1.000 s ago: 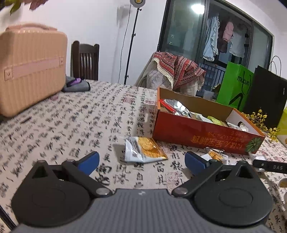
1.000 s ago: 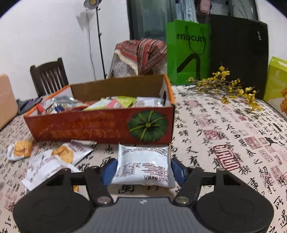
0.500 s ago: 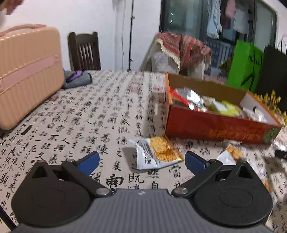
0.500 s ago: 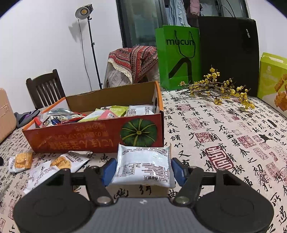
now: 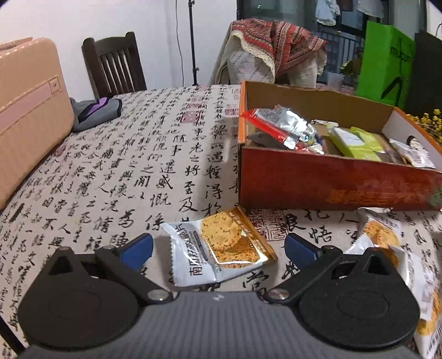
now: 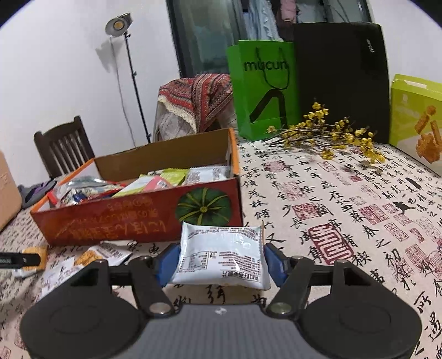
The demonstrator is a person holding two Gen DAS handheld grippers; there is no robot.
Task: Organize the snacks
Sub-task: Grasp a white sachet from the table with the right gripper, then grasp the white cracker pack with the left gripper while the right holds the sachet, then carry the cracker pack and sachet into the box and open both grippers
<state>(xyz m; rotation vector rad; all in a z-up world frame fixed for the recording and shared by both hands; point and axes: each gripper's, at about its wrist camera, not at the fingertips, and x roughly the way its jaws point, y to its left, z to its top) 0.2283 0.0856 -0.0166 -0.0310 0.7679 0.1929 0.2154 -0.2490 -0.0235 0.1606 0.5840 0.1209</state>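
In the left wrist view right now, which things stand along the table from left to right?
Pink case → grey and purple cloth → cracker packet between the open fingers → red snack box.

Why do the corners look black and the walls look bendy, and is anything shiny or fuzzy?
Both wrist views use a fisheye lens, so straight edges bow and corners go dark. Right wrist view: the lit studio lamp on its stand casts a shadow on the white wall, and the held white foil snack packet shows glare. Left wrist view: the green paper bag looks slightly blurred.
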